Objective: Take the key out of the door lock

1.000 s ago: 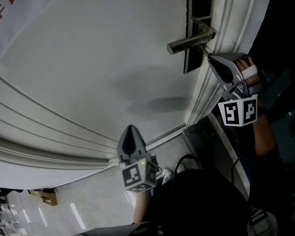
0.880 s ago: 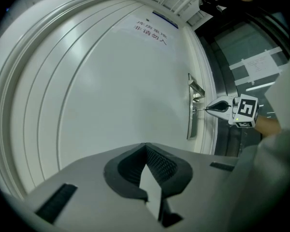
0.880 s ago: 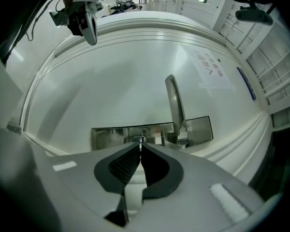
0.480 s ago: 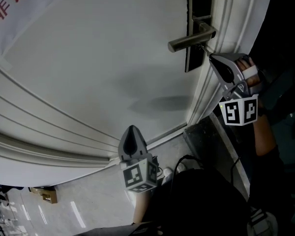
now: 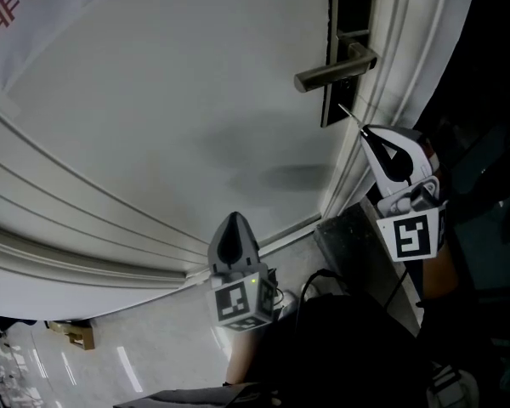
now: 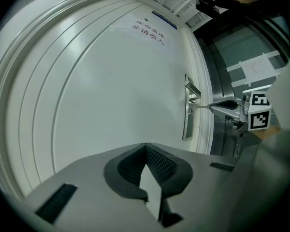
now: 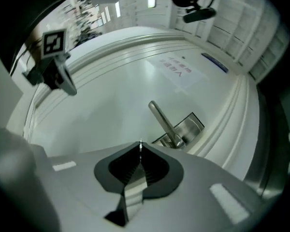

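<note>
Withdrawal is judged under way: the key (image 5: pixel 350 116) is clamped in the right gripper (image 5: pixel 365 128) just below the door handle (image 5: pixel 331 73), its tip perhaps not yet clear. A straight outward pull is needed. The left gripper (image 5: pixel 234 218), closed on nothing, is held well below the handle.

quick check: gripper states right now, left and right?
Left gripper: shut, nothing between its jaws.
Right gripper: shut on the key.
</note>
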Demonstrator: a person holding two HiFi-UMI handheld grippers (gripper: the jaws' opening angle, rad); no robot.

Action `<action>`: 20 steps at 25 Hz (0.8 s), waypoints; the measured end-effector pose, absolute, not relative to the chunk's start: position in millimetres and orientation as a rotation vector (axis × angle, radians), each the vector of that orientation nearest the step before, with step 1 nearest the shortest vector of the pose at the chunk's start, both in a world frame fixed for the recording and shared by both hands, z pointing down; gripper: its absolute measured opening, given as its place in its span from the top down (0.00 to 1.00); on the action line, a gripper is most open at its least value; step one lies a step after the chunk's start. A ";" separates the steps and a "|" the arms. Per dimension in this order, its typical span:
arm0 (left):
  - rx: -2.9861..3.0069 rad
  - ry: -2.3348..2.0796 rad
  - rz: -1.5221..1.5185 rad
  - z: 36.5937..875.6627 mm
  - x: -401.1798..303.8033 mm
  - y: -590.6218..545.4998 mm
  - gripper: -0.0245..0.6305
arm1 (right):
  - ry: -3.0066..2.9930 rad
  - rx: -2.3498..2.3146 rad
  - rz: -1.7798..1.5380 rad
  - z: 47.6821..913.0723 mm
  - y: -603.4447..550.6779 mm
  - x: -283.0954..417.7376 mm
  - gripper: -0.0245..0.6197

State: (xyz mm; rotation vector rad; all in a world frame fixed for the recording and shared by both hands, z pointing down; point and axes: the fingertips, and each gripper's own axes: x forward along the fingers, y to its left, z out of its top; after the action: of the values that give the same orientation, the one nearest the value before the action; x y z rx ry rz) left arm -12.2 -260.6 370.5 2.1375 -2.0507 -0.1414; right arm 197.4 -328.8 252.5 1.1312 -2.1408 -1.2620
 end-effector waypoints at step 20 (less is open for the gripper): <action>2.134 -2.075 -0.241 329.9 -20.9 -242.9 0.96 | -3.208 0.871 -0.183 280.4 -277.5 120.9 0.95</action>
State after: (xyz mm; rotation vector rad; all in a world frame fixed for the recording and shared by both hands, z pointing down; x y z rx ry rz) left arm -20.9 -242.9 329.9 2.1339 -2.0745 -0.2411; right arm 120.9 -277.5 280.4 0.8711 -3.2077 -0.1825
